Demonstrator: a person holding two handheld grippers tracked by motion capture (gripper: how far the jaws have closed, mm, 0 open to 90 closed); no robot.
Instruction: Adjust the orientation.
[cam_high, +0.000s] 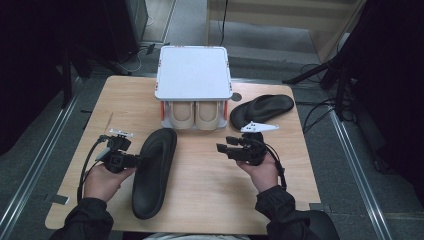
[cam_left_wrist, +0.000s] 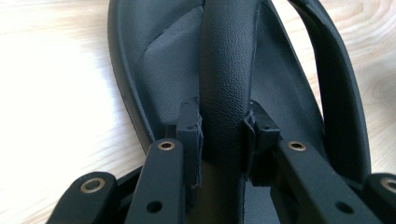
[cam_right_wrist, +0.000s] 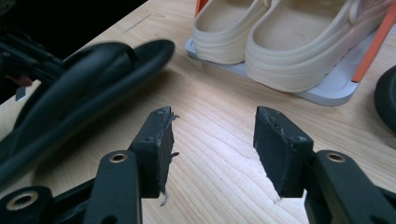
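A black sandal (cam_high: 155, 170) lies lengthwise on the wooden table (cam_high: 210, 185), left of centre. My left gripper (cam_high: 137, 160) reaches it from the left, jaws shut on its wide strap (cam_left_wrist: 226, 70); in the left gripper view my gripper (cam_left_wrist: 224, 126) has both pads pressed against the strap's sides. My right gripper (cam_high: 222, 145) hovers over the table's middle, pointing left. In the right gripper view it (cam_right_wrist: 215, 135) is open, with only bare wood between the pads. That view also has the held sandal (cam_right_wrist: 93, 79) at left.
A white two-level rack (cam_high: 192, 72) stands at the table's back centre, with a pair of beige clogs (cam_high: 195, 114) on its lower shelf (cam_right_wrist: 327, 95). A second black sandal (cam_high: 262, 110) lies to the rack's right. Dark stands and cables surround the table.
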